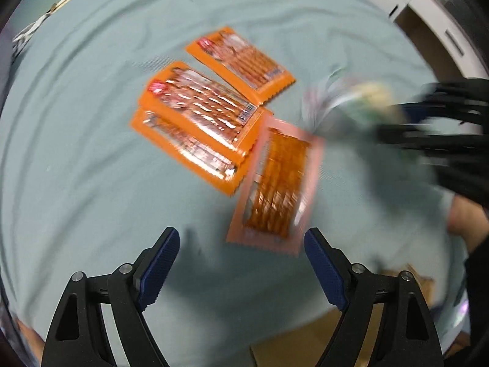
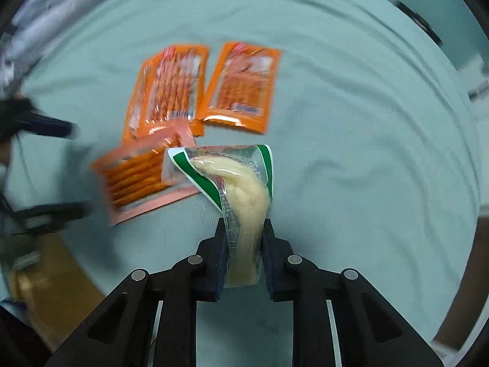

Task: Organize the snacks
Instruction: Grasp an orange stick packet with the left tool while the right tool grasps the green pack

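Several orange snack packets lie on a teal cloth: a far one, two stacked ones, and a pinkish-edged one nearest my left gripper, which is open and empty just in front of it. My right gripper is shut on a clear green-edged packet with a pale snack inside, held above the cloth. That packet shows blurred at the right of the left wrist view. The orange packets also show in the right wrist view, with the pinkish one beside the held packet.
The teal cloth covers the table and is wrinkled. A brown cardboard box sits below the table's near edge. White cabinets stand at the far right. My left gripper appears blurred at the left of the right wrist view.
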Tool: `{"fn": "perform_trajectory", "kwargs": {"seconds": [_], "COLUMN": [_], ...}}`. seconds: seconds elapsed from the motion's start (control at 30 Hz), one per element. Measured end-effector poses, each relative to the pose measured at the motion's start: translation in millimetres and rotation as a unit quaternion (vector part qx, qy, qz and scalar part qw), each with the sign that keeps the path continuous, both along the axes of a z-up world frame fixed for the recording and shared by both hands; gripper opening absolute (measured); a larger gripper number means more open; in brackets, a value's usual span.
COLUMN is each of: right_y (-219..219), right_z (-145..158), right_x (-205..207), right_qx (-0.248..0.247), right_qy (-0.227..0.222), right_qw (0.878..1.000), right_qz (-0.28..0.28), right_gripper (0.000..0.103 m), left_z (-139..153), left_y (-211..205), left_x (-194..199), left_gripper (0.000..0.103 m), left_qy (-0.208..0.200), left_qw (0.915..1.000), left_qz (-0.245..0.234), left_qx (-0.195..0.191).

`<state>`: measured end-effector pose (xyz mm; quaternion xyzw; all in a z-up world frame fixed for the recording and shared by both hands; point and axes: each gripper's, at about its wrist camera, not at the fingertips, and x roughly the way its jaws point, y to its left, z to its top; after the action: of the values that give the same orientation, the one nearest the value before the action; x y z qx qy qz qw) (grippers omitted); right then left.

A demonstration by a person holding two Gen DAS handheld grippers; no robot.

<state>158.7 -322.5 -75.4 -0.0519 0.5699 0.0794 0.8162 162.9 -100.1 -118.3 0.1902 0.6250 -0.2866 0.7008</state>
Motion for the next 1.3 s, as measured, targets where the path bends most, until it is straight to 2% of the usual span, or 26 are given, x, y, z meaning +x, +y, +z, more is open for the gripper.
{"fn": "perform_trajectory", "kwargs": {"seconds": [0.1,0.13,0.2,0.23,0.3,0.37,0.47,0.57,0.67,0.73,0.83,0.9,1.0,1.1,1.13,1.17,1.2,1.23,1.27,1.3], "right_y": [-19,-20,-17,-12,-1,11,30,51,53,47,53,57,64,55,49,45,40,35,30,26], "right_z": [43,54,71,77,85,88,84,75,64,58,50,50,50,42,39,37,35,33,31,30], "right_x": [-33,-47,-72,-84,-106,-123,-136,-145,-132,-126,-118,-121,-114,-113,-112,-111,-109,-108,-106,-107], "right_qx": [0.073,0.095,0.130,0.144,0.167,0.187,0.220,0.220,0.205,0.202,0.198,0.201,0.183,0.164,0.171,0.181,0.194,0.208,0.221,0.228], "right_qy": [-0.006,-0.009,-0.008,-0.006,0.002,0.008,0.034,0.048,0.057,0.070,0.090,0.104,0.102,0.110,0.116,0.120,0.128,0.140,0.147,0.147], "right_qw": [0.997,0.995,0.991,0.990,0.986,0.982,0.973,0.972,0.973,0.973,0.973,0.971,0.975,0.980,0.979,0.976,0.972,0.968,0.964,0.962], "right_qz": [-0.015,-0.013,0.000,0.008,0.024,0.033,0.052,0.074,0.084,0.085,0.080,0.081,0.077,0.014,-0.005,-0.014,-0.021,-0.025,-0.029,-0.037], "right_gripper": [0.018,0.018,0.018,0.018,0.018,0.018,0.018,0.018,0.018,0.018,0.018,0.018,0.023,0.044,0.055,0.059,0.059,0.060,0.060,0.060], "left_z": [-22,-23,-19,-16,-9,-8,14,56,105,140,175,183,178,159,152,145,138,132,126,117], "left_y": [-13,-16,-25,-28,-36,-36,-26,-2,33,59,88,96,100,95,92,90,88,86,83,78], "left_x": [6,5,-4,-10,-26,-36,-47,-57,-63,-77,-95,-108,-133,-149,-154,-158,-162,-165,-169,-172], "left_gripper": [0.084,0.085,0.064,0.037,0.034,0.015,0.005,0.005,0.005,0.005,0.005,0.005,0.005,0.007,0.015,0.032,0.043,0.058,0.062,0.062], "left_qy": [0.014,0.003,-0.019,-0.023,-0.037,-0.040,-0.038,-0.040,-0.042,-0.045,-0.046,-0.035,-0.006,-0.005,-0.012,-0.013,-0.009,-0.009,-0.008,0.003], "left_qw": [0.9996,0.9997,0.9995,0.9990,0.9967,0.9959,0.9974,0.9981,0.9976,0.9962,0.9922,0.9912,0.9914,0.9931,0.9944,0.9948,0.9950,0.9955,0.9956,0.9950], "left_qz": [0.009,0.010,-0.016,-0.034,-0.067,-0.072,-0.060,-0.038,-0.013,0.005,0.016,0.012,0.004,-0.006,-0.011,-0.017,-0.025,-0.029,-0.032,-0.046], "left_qx": [0.022,0.020,0.019,0.016,0.027,0.038,0.012,-0.027,-0.054,-0.075,-0.115,-0.127,-0.131,-0.117,-0.105,-0.099,-0.096,-0.090,-0.088,-0.089]}}
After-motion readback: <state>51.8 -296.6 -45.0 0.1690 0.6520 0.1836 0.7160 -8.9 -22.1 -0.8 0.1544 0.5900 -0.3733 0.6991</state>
